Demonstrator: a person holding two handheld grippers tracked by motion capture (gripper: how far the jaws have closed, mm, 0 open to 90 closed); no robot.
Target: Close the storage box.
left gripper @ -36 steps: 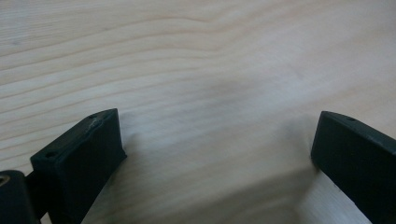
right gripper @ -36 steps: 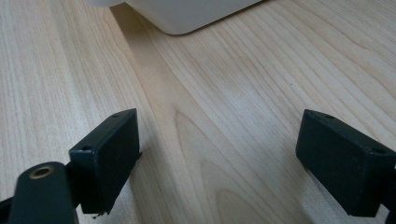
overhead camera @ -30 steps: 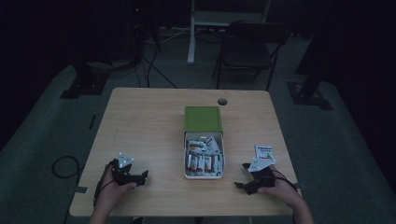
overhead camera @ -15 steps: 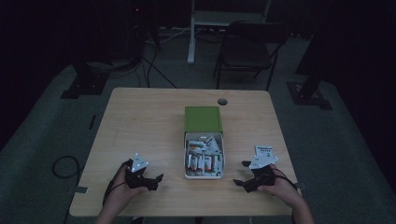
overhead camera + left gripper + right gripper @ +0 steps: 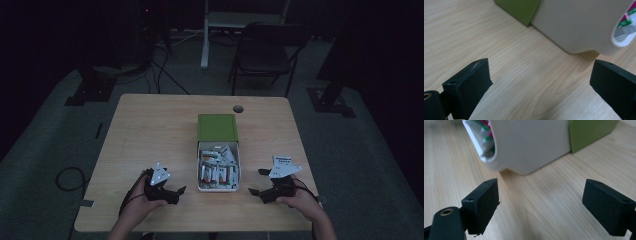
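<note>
- White box [image 5: 218, 186]: near the front edge of the wooden table [image 5: 150, 130], midway between both grippers; open, packed with small packets [image 5: 215, 172].
- Green lid [image 5: 217, 127]: flat, touching the box's far end.
- Left gripper [image 5: 170, 194]: just left of the box, jaws wide apart, empty.
- Right gripper [image 5: 257, 182]: just right of it, jaws wide apart, empty.

A dark folding metal chair [image 5: 264, 50] stands beyond the light wooden tabletop [image 5: 150, 130]. Black cables [image 5: 165, 75] trail across the grey carpeted floor [image 5: 45, 165].
</note>
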